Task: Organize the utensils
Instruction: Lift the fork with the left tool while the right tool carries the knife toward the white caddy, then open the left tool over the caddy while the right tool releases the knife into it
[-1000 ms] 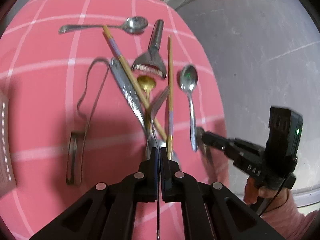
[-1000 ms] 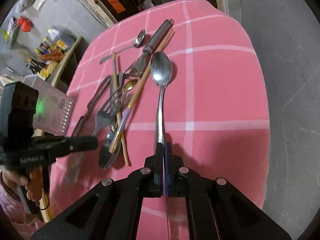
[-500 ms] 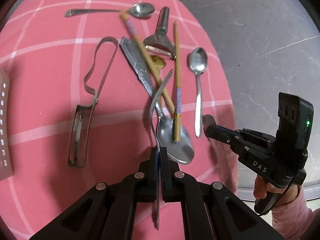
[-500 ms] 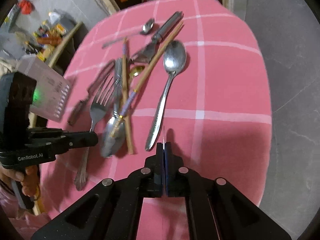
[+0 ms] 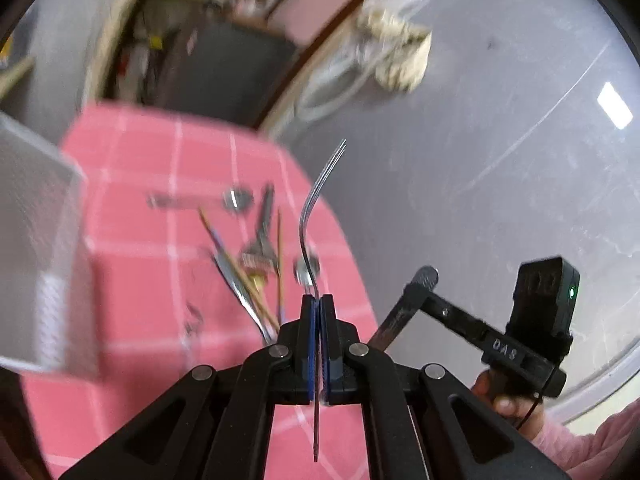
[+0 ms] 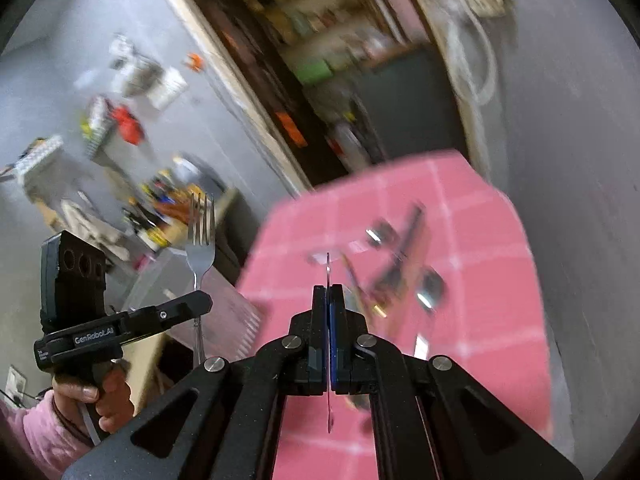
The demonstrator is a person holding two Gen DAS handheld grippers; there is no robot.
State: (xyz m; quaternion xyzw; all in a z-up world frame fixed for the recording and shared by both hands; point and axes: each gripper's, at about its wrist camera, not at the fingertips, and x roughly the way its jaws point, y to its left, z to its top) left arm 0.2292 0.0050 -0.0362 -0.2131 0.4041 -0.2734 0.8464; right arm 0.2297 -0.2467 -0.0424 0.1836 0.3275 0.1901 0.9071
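Observation:
My left gripper (image 5: 319,300) is shut on a steel fork (image 5: 316,196) and holds it in the air above the pink checked table (image 5: 132,248), tines up. The fork (image 6: 200,248) and that gripper (image 6: 200,304) also show in the right wrist view. My right gripper (image 6: 328,290) is shut on a thin steel utensil (image 6: 328,268) seen edge-on, likely a spoon, lifted above the table (image 6: 488,312). It also shows in the left wrist view (image 5: 426,278), with a steel handle (image 5: 390,326) hanging below. Spoons, chopsticks, a peeler (image 5: 260,240) and tongs lie blurred on the cloth.
A clear perforated container (image 5: 36,240) stands at the table's left side. The table's right edge drops to a grey floor (image 5: 500,160). Behind are a doorway, shelves and clutter on the floor. Both views are motion-blurred.
Both grippers have risen and tilted up from the table. The left lifted the fork off the pile; the right now holds a thin utensil it did not hold half a second ago.

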